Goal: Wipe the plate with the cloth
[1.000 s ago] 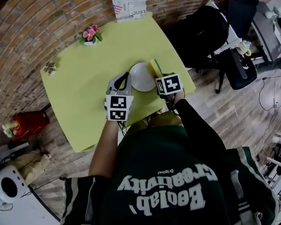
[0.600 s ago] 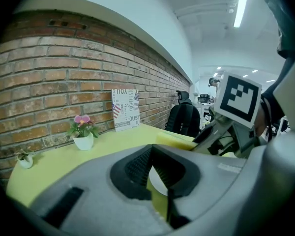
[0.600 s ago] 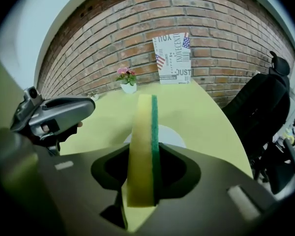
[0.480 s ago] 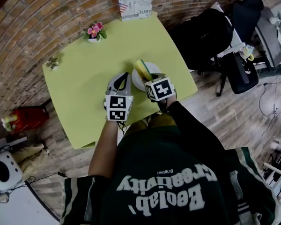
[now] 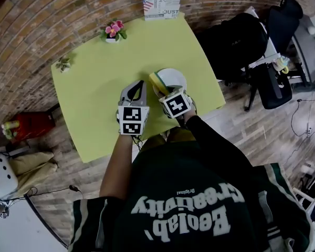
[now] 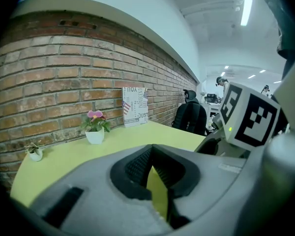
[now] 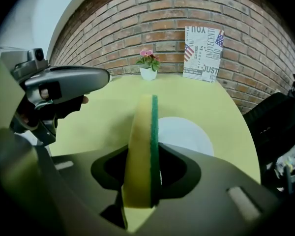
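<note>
Yellow sponge (image 5: 158, 81), clamped in the right tool (image 7: 146, 167), was swept across the plate (image 5: 176, 78) from right to left, so wiping was judged underway, while the left tool (image 6: 155, 173) was kept narrowed on nothing.

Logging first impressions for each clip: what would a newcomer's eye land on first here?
The yellow-and-green sponge stands out first, clamped on edge in the right gripper at the left edge of the white plate. Next comes the lime-green table set against a brick wall. The left gripper is shut and empty beside the plate.
</note>
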`<state>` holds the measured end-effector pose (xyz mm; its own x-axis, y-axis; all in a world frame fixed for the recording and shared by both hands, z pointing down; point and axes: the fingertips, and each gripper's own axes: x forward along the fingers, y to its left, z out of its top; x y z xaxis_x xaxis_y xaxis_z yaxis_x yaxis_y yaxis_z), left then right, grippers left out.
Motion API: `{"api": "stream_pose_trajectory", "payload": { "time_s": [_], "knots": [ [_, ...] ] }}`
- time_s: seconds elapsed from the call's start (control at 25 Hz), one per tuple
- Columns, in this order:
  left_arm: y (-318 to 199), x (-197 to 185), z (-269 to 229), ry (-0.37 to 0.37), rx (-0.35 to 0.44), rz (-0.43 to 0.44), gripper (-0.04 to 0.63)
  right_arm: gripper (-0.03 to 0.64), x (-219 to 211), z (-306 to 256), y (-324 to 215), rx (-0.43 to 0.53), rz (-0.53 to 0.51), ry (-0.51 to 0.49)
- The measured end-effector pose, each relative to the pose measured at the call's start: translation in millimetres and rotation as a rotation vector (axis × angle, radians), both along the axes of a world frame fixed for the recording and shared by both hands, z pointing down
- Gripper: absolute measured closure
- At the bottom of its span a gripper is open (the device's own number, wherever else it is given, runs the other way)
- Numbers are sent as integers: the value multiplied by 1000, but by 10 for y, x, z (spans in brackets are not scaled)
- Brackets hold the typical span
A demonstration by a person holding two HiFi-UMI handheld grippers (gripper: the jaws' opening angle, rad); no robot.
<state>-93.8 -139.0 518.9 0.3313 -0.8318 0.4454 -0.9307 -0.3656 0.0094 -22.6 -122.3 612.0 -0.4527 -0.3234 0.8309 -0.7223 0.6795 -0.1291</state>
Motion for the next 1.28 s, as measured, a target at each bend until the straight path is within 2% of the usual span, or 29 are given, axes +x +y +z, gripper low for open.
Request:
{"api": "stream_pose_trajectory", "payload": {
  "time_s": [0.64,0.76,0.88,1.04,1.28],
  "knots": [
    [-142,152,2,15,8,35,589,462,940,29,-382,-8,253,73],
    [-160,221,-9,15,10,51,589,463,1013,51,-388,-13,269,76],
    [-186,216,-46,11,17,55,589,466,981,10,-379,9,241,64],
    [-268,48,-168,-15,49,27,589,471,856,-317,-507,156,154,10],
    [-387,-180,-610,-37,133,-17,589,474,643,-1339,-816,448,148,-170]
  ]
}}
